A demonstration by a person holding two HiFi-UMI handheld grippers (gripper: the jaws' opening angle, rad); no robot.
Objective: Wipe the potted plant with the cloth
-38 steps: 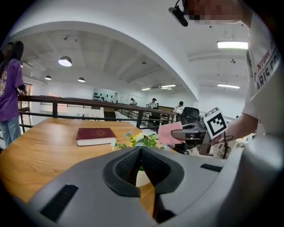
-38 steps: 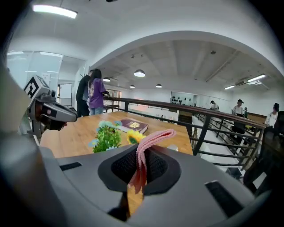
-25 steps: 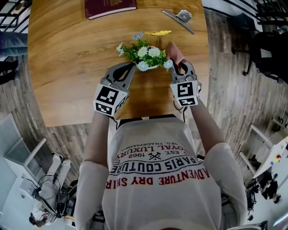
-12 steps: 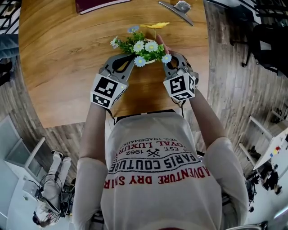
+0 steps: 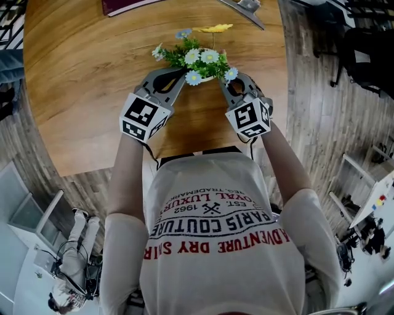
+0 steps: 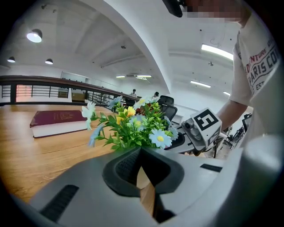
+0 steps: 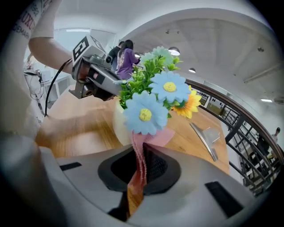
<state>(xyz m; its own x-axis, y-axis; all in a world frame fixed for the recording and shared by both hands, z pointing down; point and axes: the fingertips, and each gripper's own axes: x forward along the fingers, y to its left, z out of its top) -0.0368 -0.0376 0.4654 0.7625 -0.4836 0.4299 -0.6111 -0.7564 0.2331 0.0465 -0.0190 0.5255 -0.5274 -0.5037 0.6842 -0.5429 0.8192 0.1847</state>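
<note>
From the head view, your potted plant (image 5: pixel 198 60) sits at the upper middle of the frame on the wooden table (image 5: pixel 86 74), with a dark red book (image 5: pixel 126 6) at the top edge and a grey metal tool (image 5: pixel 246 6) to its right. Your left gripper (image 5: pixel 180 79) comes in at the plant's lower left and your right gripper (image 5: pixel 223 85) at its lower right, both tips right by the flowers. In the left gripper view, your jaws are pressed together with nothing between them, and the greenery stands just past the tips at centre frame. In the right gripper view, your jaws are clamped on the pink cloth (image 7: pixel 141 155), which runs up under a blue flower (image 7: pixel 144 113) beside the cream pot (image 7: pixel 117 126); I cannot tell whether the cloth touches the pot.
</note>
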